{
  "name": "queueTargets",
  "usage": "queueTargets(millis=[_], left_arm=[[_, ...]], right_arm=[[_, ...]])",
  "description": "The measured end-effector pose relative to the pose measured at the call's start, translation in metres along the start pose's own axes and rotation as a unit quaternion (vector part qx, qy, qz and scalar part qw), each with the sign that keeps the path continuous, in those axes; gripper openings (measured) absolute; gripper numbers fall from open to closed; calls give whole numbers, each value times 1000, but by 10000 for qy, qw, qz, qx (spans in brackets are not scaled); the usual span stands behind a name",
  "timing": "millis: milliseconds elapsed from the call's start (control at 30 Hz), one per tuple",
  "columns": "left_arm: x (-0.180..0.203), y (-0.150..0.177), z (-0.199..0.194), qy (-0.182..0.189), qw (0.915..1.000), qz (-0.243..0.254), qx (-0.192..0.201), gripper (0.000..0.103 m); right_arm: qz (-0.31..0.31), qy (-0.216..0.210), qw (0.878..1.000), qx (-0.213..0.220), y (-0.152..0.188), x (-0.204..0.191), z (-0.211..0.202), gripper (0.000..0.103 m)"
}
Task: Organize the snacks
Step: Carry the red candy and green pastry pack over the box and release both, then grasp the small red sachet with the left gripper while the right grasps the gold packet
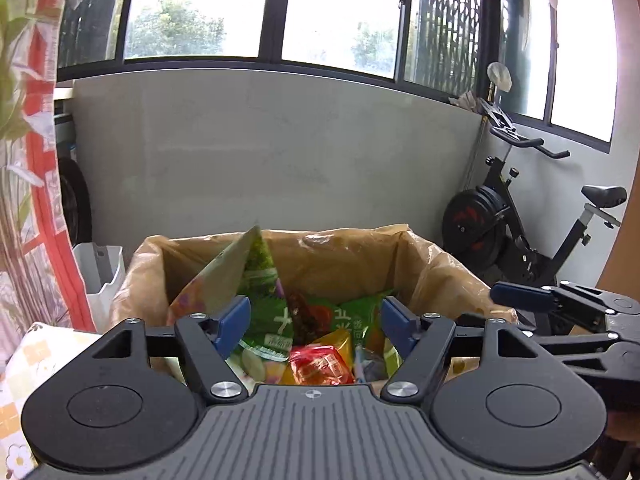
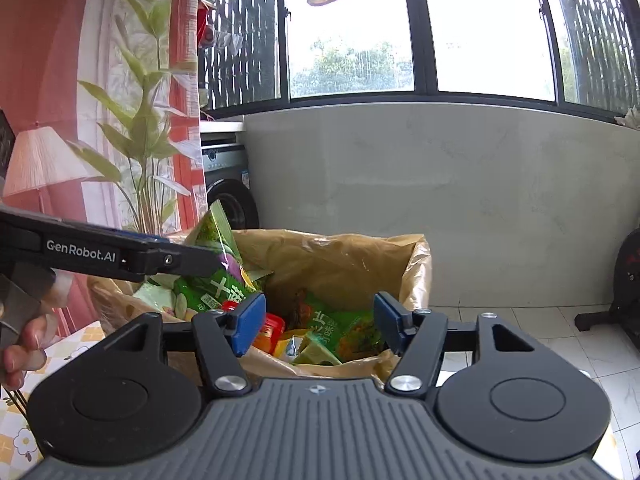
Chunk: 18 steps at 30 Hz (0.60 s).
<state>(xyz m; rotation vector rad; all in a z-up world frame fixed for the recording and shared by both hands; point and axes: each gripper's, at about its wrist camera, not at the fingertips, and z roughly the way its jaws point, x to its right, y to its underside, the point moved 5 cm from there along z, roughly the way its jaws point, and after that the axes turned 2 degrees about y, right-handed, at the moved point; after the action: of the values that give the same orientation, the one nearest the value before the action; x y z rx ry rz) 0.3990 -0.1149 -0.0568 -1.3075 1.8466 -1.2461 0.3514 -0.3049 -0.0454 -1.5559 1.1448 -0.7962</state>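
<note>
A box lined with a tan plastic bag (image 1: 344, 256) holds several snack packets: green ones (image 1: 268, 320), a red one (image 1: 320, 368) and a yellow one. A tall green packet (image 1: 258, 260) leans upright at the bag's left side, just beyond my left fingers. My left gripper (image 1: 314, 320) hovers over the bag's near edge, open, with nothing between its blue pads. My right gripper (image 2: 320, 326) is also open and empty above the bag (image 2: 360, 264). In the right wrist view the left gripper (image 2: 212, 258) reaches in from the left beside the tall green packet (image 2: 212, 232). The right gripper (image 1: 520, 296) shows at the right of the left wrist view.
An exercise bike (image 1: 520, 216) stands right of the box by the grey wall. A washing machine (image 2: 228, 184) and a printed curtain (image 2: 120, 120) lie to the left. A white bag (image 1: 100, 272) sits left of the box. A flowered tablecloth (image 1: 24, 360) lies below. A hand (image 2: 24, 344) holds the left gripper.
</note>
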Motion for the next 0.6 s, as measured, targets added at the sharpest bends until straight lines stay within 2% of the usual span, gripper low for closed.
queueTargets(millis=[200,300,433,600], left_arm=[[-28,18,-45,-61,10000,10,35,74],[-45,36,-67,-270,9995,-32,-133,74],[-66,69,-86,-341,9987,-108,-354,74],[-88,109,-82,-428,9959,-369,-705,74]], right_arm=[[178,-114,9997,149,10,-10,-33,63],[317,-178,9992,156,24,-16,-48,63],[535,-189,9984,-70,49,-28,-61,63],[839,-176,9950,-510,88,-40,-61,63]])
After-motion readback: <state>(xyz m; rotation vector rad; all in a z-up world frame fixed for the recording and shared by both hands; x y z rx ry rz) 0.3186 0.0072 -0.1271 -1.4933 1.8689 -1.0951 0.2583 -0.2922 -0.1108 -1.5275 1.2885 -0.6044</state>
